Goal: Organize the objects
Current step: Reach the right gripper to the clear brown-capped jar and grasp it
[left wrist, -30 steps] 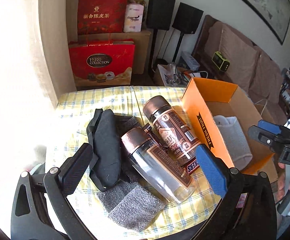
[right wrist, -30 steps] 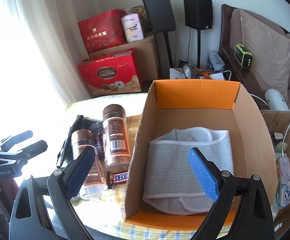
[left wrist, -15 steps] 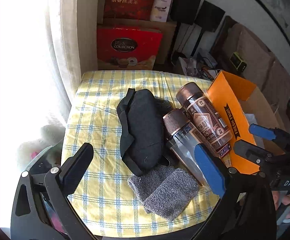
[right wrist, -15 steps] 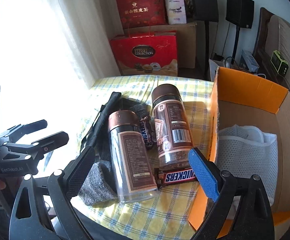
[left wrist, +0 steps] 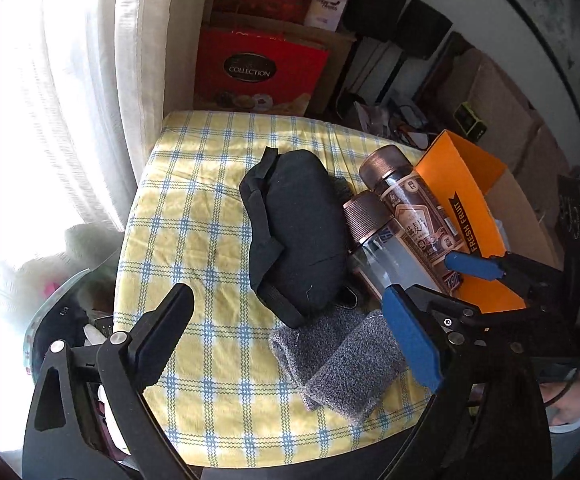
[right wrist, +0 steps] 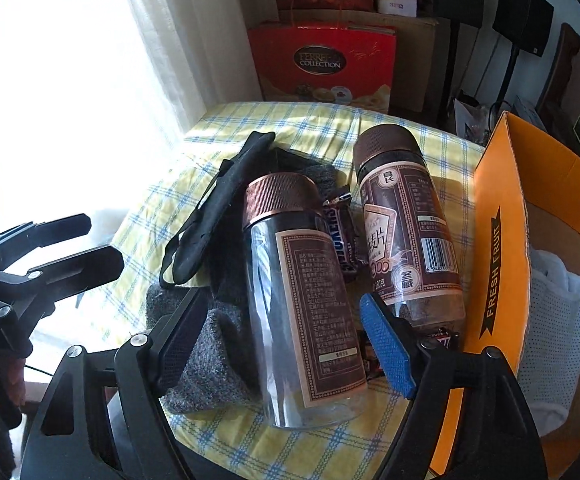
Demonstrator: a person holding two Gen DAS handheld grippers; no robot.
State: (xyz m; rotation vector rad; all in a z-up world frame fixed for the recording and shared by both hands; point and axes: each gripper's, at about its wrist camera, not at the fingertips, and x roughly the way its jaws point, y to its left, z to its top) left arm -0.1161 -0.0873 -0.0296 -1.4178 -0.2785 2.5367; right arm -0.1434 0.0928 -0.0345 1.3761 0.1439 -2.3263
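Two brown-capped clear jars lie side by side on the yellow checked cloth: the near one (right wrist: 302, 300) (left wrist: 370, 248) and the far one (right wrist: 406, 224) (left wrist: 410, 204). Snickers bars (right wrist: 342, 240) lie between and under them. A black pouch (left wrist: 294, 232) (right wrist: 217, 208) and grey socks (left wrist: 338, 360) (right wrist: 205, 352) lie to their left. An orange cardboard box (right wrist: 502, 248) (left wrist: 470, 200) holding a white mesh item (right wrist: 550, 320) stands on the right. My right gripper (right wrist: 285, 340) is open, straddling the near jar's base. My left gripper (left wrist: 285, 340) is open above the socks.
Red gift boxes (right wrist: 322, 60) (left wrist: 257, 68), a cardboard carton and black speakers (right wrist: 522, 20) stand beyond the table. A bright curtained window is on the left. A sofa (left wrist: 502, 112) is at the far right. The table's front edge is right below both grippers.
Both grippers have swung left, away from the box, and now sit lower and closer over the jars, pouch and socks. Both stay open. No object has moved.
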